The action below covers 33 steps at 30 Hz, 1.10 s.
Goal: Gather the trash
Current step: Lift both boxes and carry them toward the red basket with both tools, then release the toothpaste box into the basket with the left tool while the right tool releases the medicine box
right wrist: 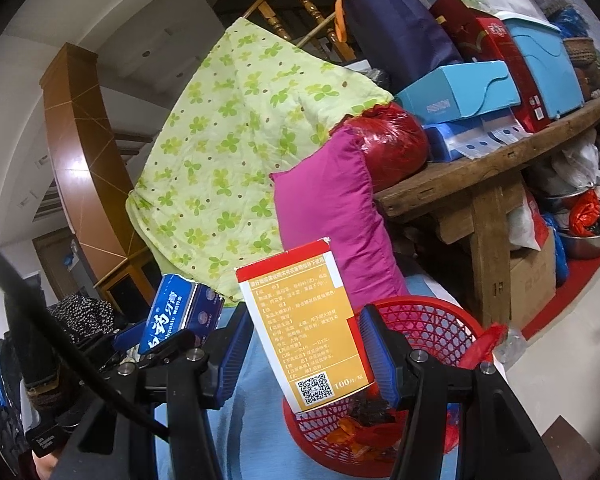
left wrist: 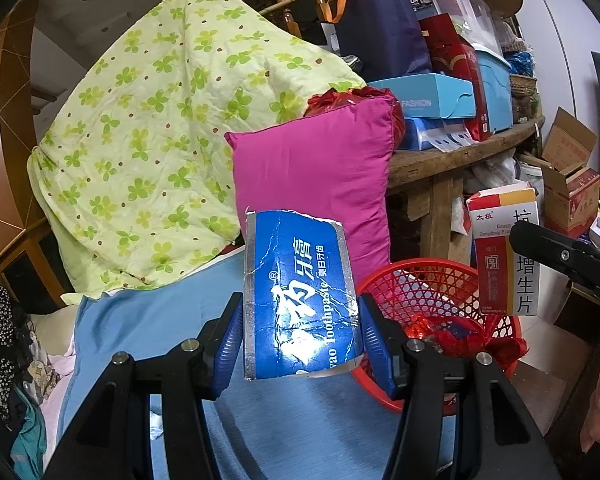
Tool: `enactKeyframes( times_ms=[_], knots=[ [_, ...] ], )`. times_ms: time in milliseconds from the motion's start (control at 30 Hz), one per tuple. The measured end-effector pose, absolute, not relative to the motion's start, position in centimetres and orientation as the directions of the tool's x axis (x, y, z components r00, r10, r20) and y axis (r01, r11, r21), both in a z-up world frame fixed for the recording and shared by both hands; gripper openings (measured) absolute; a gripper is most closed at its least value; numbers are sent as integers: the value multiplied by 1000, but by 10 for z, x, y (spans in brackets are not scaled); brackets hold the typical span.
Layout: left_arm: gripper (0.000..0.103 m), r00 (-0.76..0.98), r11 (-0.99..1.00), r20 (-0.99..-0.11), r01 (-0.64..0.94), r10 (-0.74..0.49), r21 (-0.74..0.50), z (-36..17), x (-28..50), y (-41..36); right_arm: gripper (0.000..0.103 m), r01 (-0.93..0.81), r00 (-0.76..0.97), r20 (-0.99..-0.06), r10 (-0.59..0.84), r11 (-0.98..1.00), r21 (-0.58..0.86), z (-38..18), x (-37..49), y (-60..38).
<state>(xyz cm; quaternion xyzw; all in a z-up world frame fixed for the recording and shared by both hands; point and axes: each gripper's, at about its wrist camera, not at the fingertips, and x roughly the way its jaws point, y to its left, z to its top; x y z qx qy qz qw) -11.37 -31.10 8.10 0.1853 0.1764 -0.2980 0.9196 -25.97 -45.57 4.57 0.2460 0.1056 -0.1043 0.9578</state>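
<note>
Left tongs point(left wrist: 300, 340): clenched on a blue toothpaste box point(left wrist: 298, 296); both ribbed blue pads press its silver-edged sides; the box stands upright between them, creased and torn at the top, with white lettering running up its face.

Right tongs point(right wrist: 302, 354): grasping a red and yellow medicine box point(right wrist: 304, 328) (its back panel of small print and a QR code faces the right wrist camera); the box is tilted, its lower end in front of the basket's mouth.

Red basket point(right wrist: 420, 320): a plastic mesh bin on the blue sheet point(left wrist: 148, 336); it sits just right of the toothpaste box in the left view; crumpled red wrapping point(left wrist: 460, 336) lies inside, and orange scraps point(right wrist: 352, 432) show at the bottom in the right view.

The two boxes: held side by side, apart from each other; the medicine box is the nearer to the basket.

Magenta pillow point(left wrist: 316, 184): propped upright behind the basket, against the worktop's edge.

Green clover quilt point(left wrist: 160, 140): heaped to the pillow's left.

Wooden worktop point(right wrist: 460, 176): stacked with light blue boxes point(right wrist: 460, 92), red cartons point(right wrist: 508, 64) and a navy bag point(right wrist: 396, 28); a shiny red bag point(right wrist: 392, 144) rests at its near end, touching the pillow.
</note>
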Motion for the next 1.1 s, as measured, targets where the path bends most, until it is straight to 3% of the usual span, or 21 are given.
enactKeyframes(
  times_ms=[667,1100],
  knots=[
    [60,564,617,-500,784,-658,72,46,-109,-345,60,351,928,-304,-217,784,512,22,-268,-494],
    [62,456,553,-555,833,-695,-9,12,-90,-362,63,407,903,-372,-216,710,576,-11,-246,-519]
  ],
)
